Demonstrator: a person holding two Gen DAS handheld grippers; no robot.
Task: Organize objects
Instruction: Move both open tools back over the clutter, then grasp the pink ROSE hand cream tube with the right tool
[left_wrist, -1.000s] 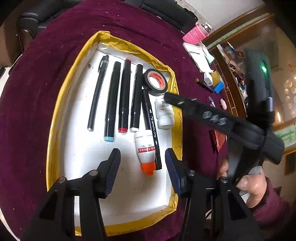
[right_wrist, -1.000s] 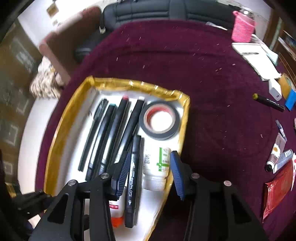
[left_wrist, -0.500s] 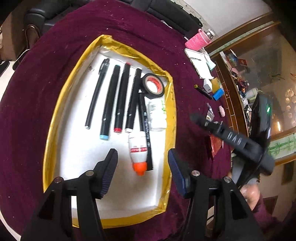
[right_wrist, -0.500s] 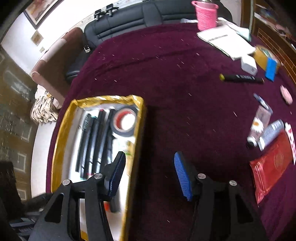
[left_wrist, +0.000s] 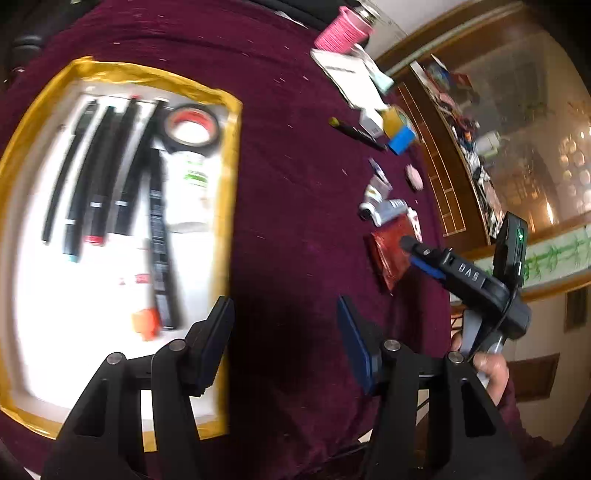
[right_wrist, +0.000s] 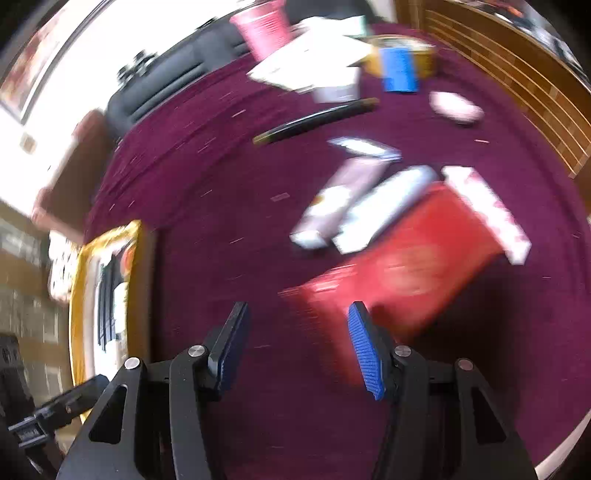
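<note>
A gold-rimmed white tray (left_wrist: 229, 184) holds several black markers (left_wrist: 99, 177), a black tape roll (left_wrist: 192, 127), a white bottle (left_wrist: 192, 184) and an orange-capped glue bottle (left_wrist: 146, 321). My left gripper (left_wrist: 284, 314) hangs open above the tray's right rim and the bare cloth, with nothing between its fingers. My right gripper (right_wrist: 298, 314) is open and empty over the cloth, its right finger at the edge of a red packet (right_wrist: 406, 266). From the left wrist, the right gripper (left_wrist: 415, 254) hovers over that red packet (left_wrist: 384, 258). Two tubes (right_wrist: 354, 206) lie just beyond.
On the maroon cloth (right_wrist: 221, 166) lie a loose yellow-tipped black marker (right_wrist: 314, 122), a pink eraser (right_wrist: 456, 105), a blue block (right_wrist: 399, 70), white papers (left_wrist: 351, 77) and a pink cup (right_wrist: 264, 26). A wooden cabinet (left_wrist: 443, 184) borders the table's right side.
Both grippers have swung right, off the tray. The right one went from over the white bottle to the red packet, with its jaws wider. The left now straddles the tray's right rim.
</note>
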